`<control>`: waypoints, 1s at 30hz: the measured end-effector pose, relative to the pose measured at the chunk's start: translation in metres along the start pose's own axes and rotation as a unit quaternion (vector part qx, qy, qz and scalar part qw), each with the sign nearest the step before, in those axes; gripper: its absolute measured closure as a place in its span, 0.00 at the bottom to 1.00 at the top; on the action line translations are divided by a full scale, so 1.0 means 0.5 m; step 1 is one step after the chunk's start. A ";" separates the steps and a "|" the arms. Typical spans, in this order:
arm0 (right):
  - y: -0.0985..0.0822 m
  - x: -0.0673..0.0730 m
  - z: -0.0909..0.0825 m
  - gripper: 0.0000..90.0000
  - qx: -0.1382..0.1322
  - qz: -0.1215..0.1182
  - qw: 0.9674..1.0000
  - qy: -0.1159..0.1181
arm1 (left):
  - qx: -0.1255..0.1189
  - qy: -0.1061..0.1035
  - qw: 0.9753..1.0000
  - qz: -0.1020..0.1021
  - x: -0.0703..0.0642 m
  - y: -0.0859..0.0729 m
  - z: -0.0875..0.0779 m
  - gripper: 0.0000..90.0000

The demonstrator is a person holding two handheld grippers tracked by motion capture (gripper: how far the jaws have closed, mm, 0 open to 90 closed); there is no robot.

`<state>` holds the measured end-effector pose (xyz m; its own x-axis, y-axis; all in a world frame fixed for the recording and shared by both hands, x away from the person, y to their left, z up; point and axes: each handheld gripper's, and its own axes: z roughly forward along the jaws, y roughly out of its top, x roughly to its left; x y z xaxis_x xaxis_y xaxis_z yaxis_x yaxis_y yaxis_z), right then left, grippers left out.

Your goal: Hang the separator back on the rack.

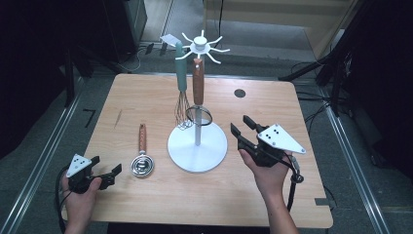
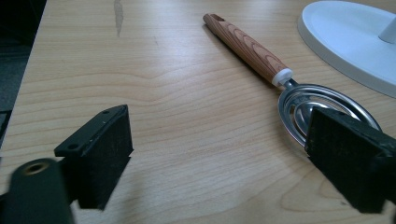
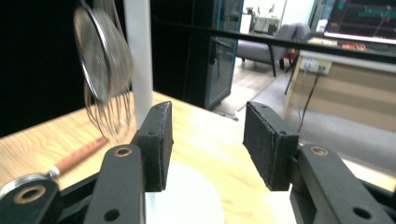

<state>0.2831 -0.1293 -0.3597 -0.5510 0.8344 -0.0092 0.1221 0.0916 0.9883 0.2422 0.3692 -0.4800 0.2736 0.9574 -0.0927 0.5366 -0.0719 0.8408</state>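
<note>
- Two hand-held black two-jaw grippers at a light wooden table; a person's hands come in from the near edge.
- White utensil stand, round flat base and thin upright pole, sits mid-table. Its top is a white hub with radiating hooks.
- Hanging from the hooks: a wire whisk with a pale green handle, and beside it a wood-handled metal strainer, its ring-shaped head level with the whisk wires, close against the pole.
- Lying flat on the table left of the base: a wood-handled steel utensil with a round slotted bowl, handle pointing away from the person, bowl nearest them. Near the base but not touching.
- Left gripper held low at the near-left corner, jaws spread wide, nothing between them. In the left gripper view the slotted bowl lies just past the right-hand jaw, partly hidden behind it; contact cannot be judged.
- Right gripper, with a grey three-cornered plate on top, held just right of the base, pointing toward the pole. Jaws parted, empty.
- Right gripper view: pole rises behind the left-hand jaw; strainer mesh and whisk wires blurred upper left.
- Small dark round mark on the far right of the tabletop.
</note>
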 end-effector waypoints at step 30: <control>-0.195 -0.042 -0.069 0.49 0.079 0.056 0.995 -0.040 | 0.046 -0.056 0.997 -0.020 -0.054 0.037 0.053 0.58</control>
<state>0.2540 -0.1745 -0.4506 -0.4607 0.8839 0.0807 0.3102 0.0751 0.9477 0.2659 0.3346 -0.4762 0.3345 0.9235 -0.1879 0.6179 -0.0644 0.7836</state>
